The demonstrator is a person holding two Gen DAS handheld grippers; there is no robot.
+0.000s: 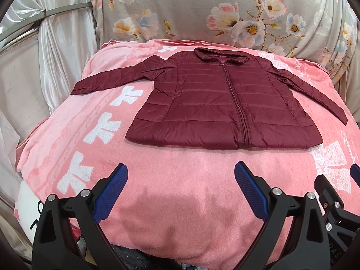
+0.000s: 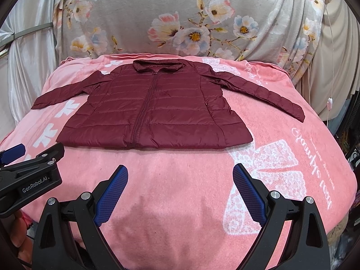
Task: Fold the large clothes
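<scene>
Hand-held grippers (image 1: 181,173) (image 2: 180,172) wide open, empty.

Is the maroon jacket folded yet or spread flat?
Spread flat: jacket lies zipped, front up, both sleeves stretched out on the pink blanket.

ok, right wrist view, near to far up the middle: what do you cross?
Right gripper, fingers open and empty → bare pink blanket → hem of the maroon jacket → its zipper → hood → floral cloth behind.
</scene>
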